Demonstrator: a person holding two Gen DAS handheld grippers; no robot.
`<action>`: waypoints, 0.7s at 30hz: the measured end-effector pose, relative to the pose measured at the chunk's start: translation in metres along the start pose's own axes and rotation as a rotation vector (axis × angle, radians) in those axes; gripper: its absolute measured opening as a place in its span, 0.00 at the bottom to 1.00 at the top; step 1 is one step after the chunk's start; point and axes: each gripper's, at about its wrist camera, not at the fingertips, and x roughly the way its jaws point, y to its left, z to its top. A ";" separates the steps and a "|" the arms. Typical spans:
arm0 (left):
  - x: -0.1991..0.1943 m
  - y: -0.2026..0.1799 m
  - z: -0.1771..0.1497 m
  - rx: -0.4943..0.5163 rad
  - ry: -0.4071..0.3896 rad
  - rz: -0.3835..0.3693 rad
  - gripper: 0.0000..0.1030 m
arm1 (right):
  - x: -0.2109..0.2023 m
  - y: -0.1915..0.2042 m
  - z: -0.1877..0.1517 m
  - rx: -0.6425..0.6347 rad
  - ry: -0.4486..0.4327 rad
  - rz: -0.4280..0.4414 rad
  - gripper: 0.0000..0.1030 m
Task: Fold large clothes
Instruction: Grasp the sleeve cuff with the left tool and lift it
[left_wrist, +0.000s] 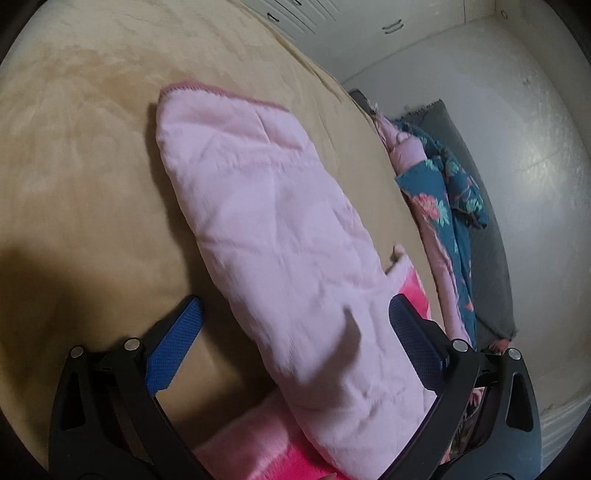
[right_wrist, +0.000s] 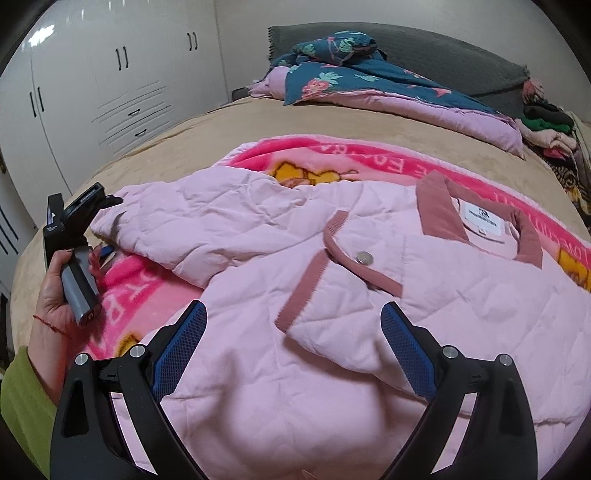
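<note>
A pale pink quilted jacket (right_wrist: 369, 295) lies spread on a bright pink cartoon blanket (right_wrist: 332, 162), front up. Its darker pink collar (right_wrist: 439, 214) and a metal snap (right_wrist: 364, 257) are showing. My right gripper (right_wrist: 293, 317) hovers open over the jacket's lower front, blue pads (right_wrist: 181, 350) wide apart. One sleeve (left_wrist: 258, 206) stretches away over the tan bed cover to its dark-edged cuff (left_wrist: 184, 86). My left gripper (left_wrist: 295, 317) is open and straddles that sleeve near its shoulder end, holding nothing. A hand holds the left gripper (right_wrist: 103, 247) at the jacket's left side.
The tan bed cover (left_wrist: 81, 147) spreads left of the sleeve. A teal floral quilt (right_wrist: 332, 77) with pink lining lies at the head of the bed against a grey cushion (right_wrist: 443, 51). A heap of clothes (right_wrist: 546, 125) sits far right. White wardrobe doors (right_wrist: 110, 74) stand beyond the bed.
</note>
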 end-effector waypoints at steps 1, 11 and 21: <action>0.000 0.001 0.002 -0.001 -0.002 -0.004 0.91 | -0.001 -0.001 0.000 0.002 -0.002 -0.003 0.92; -0.015 -0.013 0.000 0.123 -0.030 -0.009 0.11 | -0.014 -0.001 -0.004 0.016 -0.027 0.002 0.92; -0.055 -0.056 0.005 0.238 -0.082 -0.041 0.08 | -0.036 -0.011 -0.008 0.062 -0.066 0.021 0.92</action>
